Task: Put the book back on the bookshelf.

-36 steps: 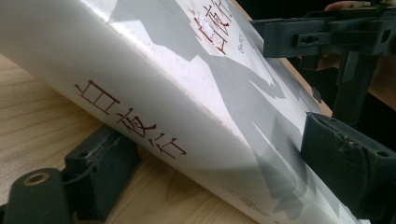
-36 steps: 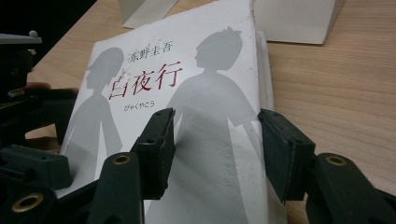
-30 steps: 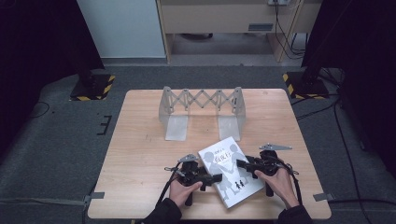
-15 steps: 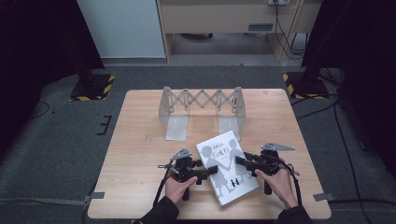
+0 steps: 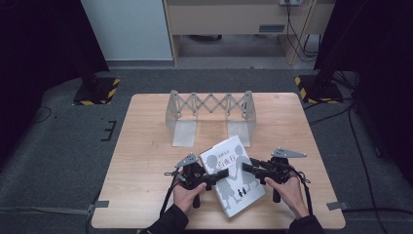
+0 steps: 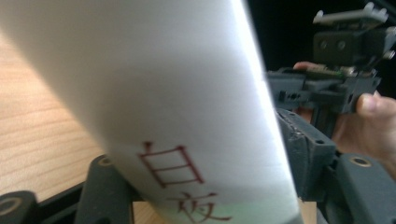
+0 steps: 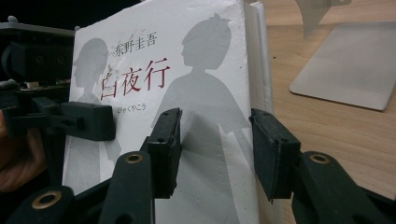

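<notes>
A white book (image 5: 228,155) with grey silhouettes and a red title is held tilted above the near part of the wooden table (image 5: 146,161). My left gripper (image 5: 214,176) is shut on its left edge, with the cover (image 6: 177,93) close between the jaws. On the opposite side, the right gripper (image 5: 247,168) is shut on the right edge; one jaw presses the cover (image 7: 205,79) and the other sits behind the spine. The left gripper view has the right gripper (image 6: 327,88) beyond the book. The left gripper (image 7: 88,121) also reaches onto the cover in the right gripper view.
A grey metal expandable book rack (image 5: 210,109) stands behind the book, mid-table, with two flat base plates (image 7: 350,70) pointing toward me. Bare wood lies to the left and right of the hands. Dark stands and cables sit on the floor beyond the table.
The book's far edge has come up off the table and the book has shifted slightly left and away from me, with both grippers holding its sides.
</notes>
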Tool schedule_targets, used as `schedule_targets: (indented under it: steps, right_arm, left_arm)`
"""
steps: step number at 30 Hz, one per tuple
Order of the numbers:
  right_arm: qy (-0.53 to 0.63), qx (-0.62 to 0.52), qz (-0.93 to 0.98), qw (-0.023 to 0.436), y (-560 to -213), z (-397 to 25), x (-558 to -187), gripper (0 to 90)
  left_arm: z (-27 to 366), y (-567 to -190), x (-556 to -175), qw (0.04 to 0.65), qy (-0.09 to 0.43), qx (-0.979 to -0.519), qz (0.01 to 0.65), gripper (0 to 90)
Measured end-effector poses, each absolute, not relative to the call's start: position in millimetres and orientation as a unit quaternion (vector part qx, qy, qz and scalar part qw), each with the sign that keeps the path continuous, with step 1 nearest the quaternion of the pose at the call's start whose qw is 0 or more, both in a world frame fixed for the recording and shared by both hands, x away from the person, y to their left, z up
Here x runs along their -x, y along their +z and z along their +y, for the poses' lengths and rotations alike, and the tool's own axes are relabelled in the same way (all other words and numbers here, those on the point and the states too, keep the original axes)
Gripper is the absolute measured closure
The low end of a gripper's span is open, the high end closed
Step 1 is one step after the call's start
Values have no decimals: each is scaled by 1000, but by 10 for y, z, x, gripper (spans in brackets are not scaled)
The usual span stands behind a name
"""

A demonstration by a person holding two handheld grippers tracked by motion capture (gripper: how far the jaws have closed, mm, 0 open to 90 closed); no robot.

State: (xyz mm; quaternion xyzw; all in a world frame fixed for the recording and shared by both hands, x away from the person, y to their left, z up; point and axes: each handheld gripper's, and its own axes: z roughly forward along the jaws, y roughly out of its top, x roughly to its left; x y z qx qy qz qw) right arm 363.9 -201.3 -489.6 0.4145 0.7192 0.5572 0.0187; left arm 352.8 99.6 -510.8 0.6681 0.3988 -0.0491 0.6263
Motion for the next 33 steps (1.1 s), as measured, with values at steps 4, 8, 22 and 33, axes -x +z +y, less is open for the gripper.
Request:
schedule_targets:
  steps: [4,8,22,33]
  right_arm:
    - [574,-404,712,24,-4873,-2010,-3629,567]
    - [582,-394,711,31,-4847,-2000,-3617,582]
    - [592,-394,702,23,-4849,-2042,-3629,580]
    - [566,-441,690,92,-4869,-2375,-3664,479]
  left_arm:
    - [1025,-5025,-3534,637,-42,-660,396,447]
    - [1036,-4974,-3543,637,-32,-662,392,454]
    - [1032,-4942,-3541,641,-39,-661,388,487]
    - [1041,-4788,-3484,641,-41,-666,379,525]
